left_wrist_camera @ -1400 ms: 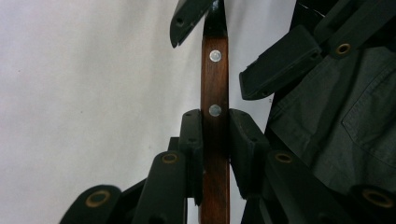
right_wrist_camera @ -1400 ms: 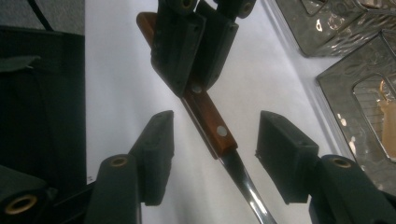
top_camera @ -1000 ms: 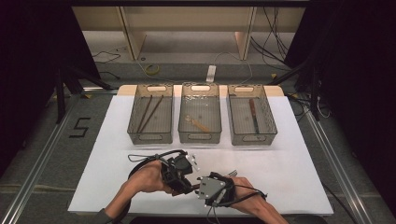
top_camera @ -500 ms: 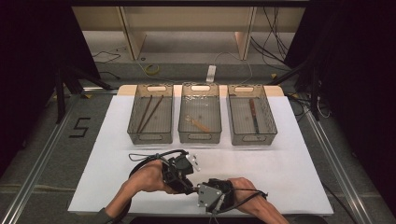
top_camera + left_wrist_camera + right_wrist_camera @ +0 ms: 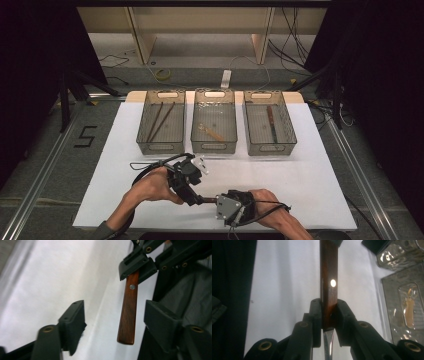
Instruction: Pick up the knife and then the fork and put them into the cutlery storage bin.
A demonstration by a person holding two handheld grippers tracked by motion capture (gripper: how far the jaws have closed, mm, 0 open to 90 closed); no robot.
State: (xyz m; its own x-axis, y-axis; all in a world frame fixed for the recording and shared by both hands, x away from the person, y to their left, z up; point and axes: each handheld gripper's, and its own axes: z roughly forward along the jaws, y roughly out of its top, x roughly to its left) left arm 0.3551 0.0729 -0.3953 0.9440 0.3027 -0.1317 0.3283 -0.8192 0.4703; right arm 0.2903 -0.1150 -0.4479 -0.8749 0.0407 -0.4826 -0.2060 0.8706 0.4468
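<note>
- The right claw [image 5: 327, 315] is clamped on the knife [image 5: 328, 282]; in the right gripper view both pads press the wooden handle near its blade end, with a sliver of blade showing below the pads and a bright rivet above them
- The left claw [image 5: 113, 322] stands apart, its jaws having just been opening; in the left gripper view the free end of the knife handle [image 5: 128, 312] hangs between the two pads, touching neither; it is nearer the pad on that view's right
- In the same view the right claw [image 5: 140, 265] grips the far end of the handle, just past the rivet
- From the high view the knife [image 5: 209, 200] spans the gap between the left claw [image 5: 196, 199] and the right claw [image 5: 220, 202], held above the white surface [image 5: 310, 175]; both sit well on the near side of the middle basket [image 5: 214, 148], near the surface's front edge
- Taking the middle basket as landmark; a left basket [image 5: 161, 147] just beside it holds two dark sticks [image 5: 160, 121]; a right basket [image 5: 269, 148] just beside it on the other hand holds a dark-handled utensil [image 5: 271, 123]; the middle basket itself holds a light wooden utensil [image 5: 212, 132]
- The person's left hand [image 5: 150, 185] and right hand [image 5: 265, 202] come in from the near edge, each wrapped around its gripper body
</note>
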